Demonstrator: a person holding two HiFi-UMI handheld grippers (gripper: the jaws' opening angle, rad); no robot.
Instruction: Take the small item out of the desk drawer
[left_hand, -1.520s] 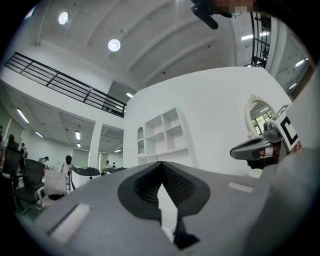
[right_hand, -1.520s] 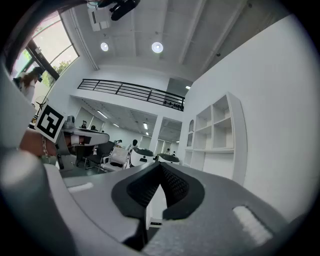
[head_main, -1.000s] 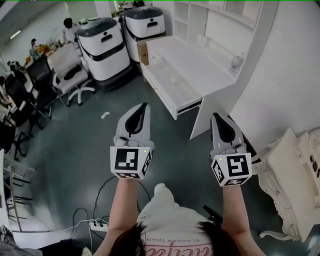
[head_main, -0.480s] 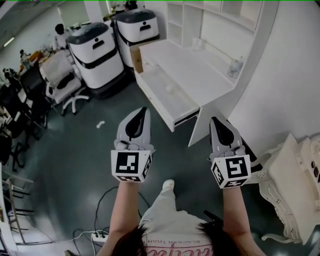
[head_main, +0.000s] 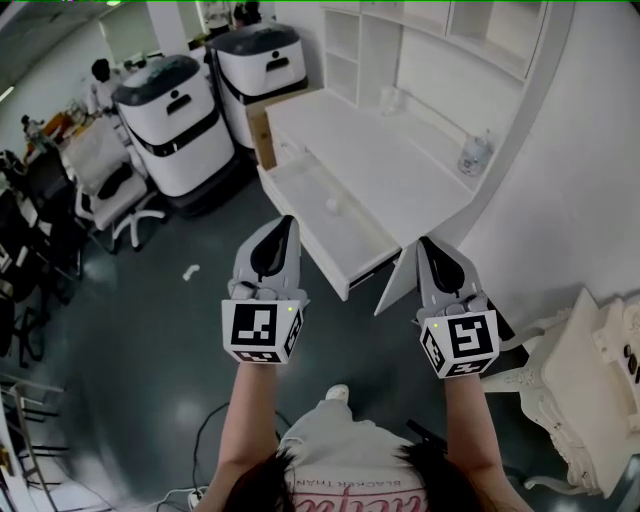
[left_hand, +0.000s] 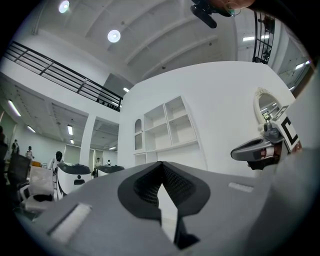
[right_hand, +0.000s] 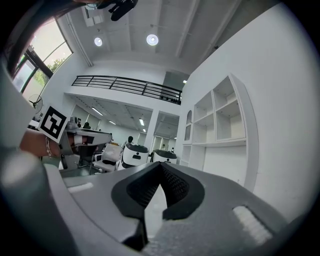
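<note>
A white desk (head_main: 400, 165) stands ahead with its drawer (head_main: 352, 243) pulled out toward me. A small pale round item (head_main: 333, 205) lies on the drawer's floor. My left gripper (head_main: 288, 222) is held up in the air short of the drawer's front left corner, shut and empty. My right gripper (head_main: 424, 243) hovers near the drawer's front right corner, also shut with nothing in it. In the left gripper view the jaws (left_hand: 161, 165) meet at the tips, and the right gripper (left_hand: 260, 148) shows beside them. The right gripper view shows its tips (right_hand: 160, 165) touching.
Two white-and-black machines (head_main: 170, 120) (head_main: 262, 62) stand left of the desk, with a cardboard box (head_main: 262, 130) between them and it. A clear jar (head_main: 475, 155) sits on the desktop. An office chair (head_main: 100, 185) is at far left, ornate white furniture (head_main: 590, 390) at right.
The desk and open drawer have come closer and lower in view as the person stepped forward. Both grippers stay shut and level in front of the body.
</note>
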